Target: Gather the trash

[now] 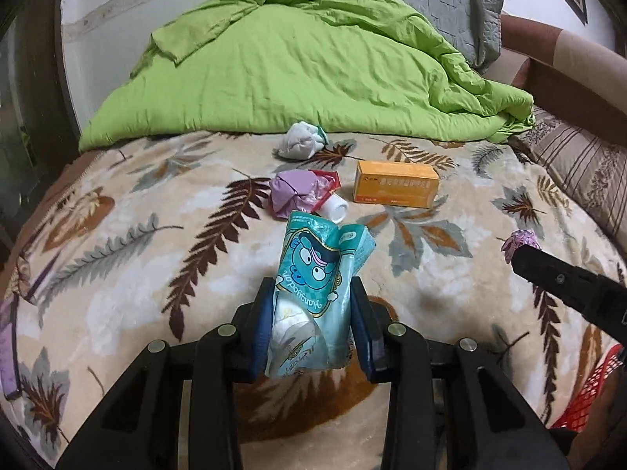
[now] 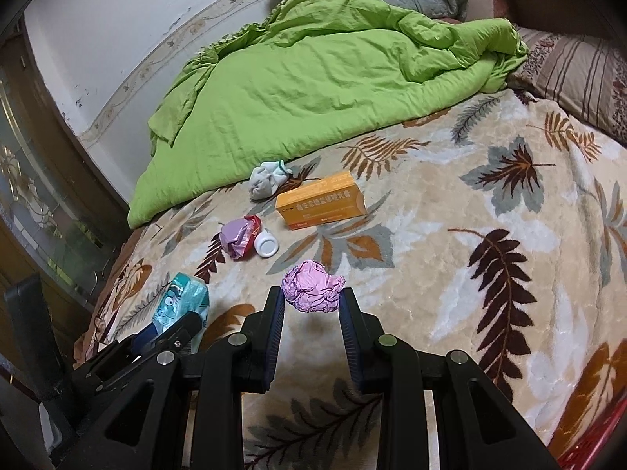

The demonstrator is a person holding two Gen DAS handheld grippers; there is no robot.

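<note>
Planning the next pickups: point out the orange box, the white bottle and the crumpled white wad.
orange box (image 2: 321,205), right wrist view, on its printed front face.
white bottle (image 2: 267,248), right wrist view, on its round end.
crumpled white wad (image 1: 301,141), left wrist view, on its middle.

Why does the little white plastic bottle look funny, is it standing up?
No, tipped over. The small white plastic bottle lies on its side on the leaf-patterned blanket, its round end facing the camera, touching a crumpled purple wrapper.
</note>
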